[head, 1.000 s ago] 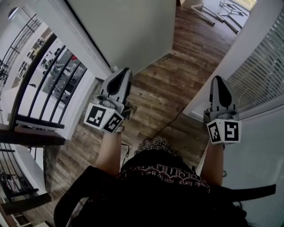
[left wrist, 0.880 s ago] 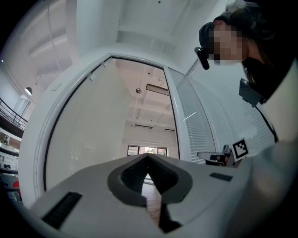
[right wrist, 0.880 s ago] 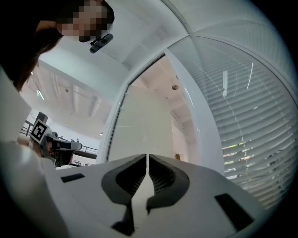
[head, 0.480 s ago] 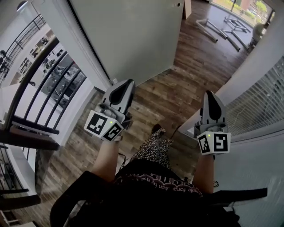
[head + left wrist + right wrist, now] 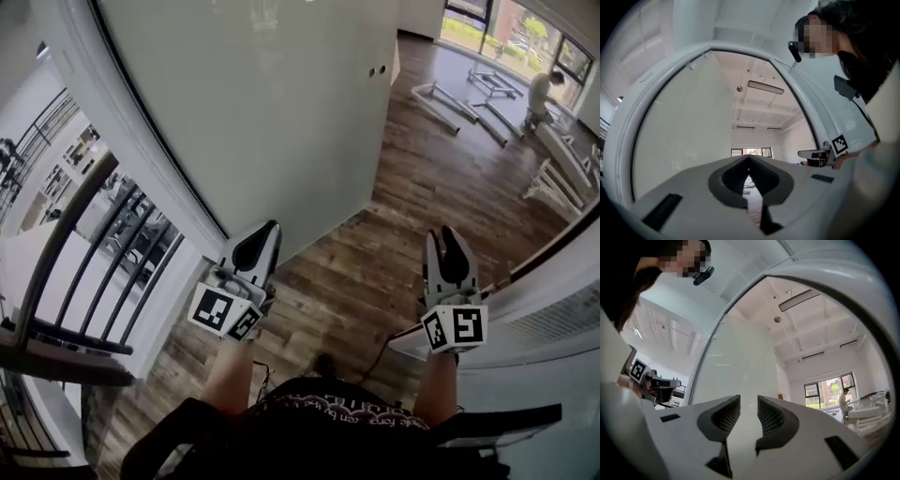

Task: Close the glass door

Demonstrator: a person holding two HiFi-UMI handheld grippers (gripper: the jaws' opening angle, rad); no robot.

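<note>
The glass door (image 5: 281,112) is a tall frosted white panel with a dark edge, standing ahead and to the left; it also fills the left of the left gripper view (image 5: 679,136) and the middle of the right gripper view (image 5: 736,366). My left gripper (image 5: 269,232) is held level just short of the panel's lower corner, its jaws shut with nothing in them (image 5: 749,159). My right gripper (image 5: 443,236) hovers over the wooden floor (image 5: 412,197) to the right, apart from the door. Its jaws (image 5: 748,404) have just been opening and stand open, with nothing between them.
A black metal railing (image 5: 66,272) runs along the left. A white sill with slatted blinds (image 5: 553,314) is close on the right. Farther in, white benches (image 5: 469,94) stand on the floor and a person (image 5: 542,92) bends near the windows. A cable (image 5: 375,352) lies by my feet.
Both grippers have travelled forward with the person, and the door panel now fills more of the head view. The right gripper's jaws have parted.
</note>
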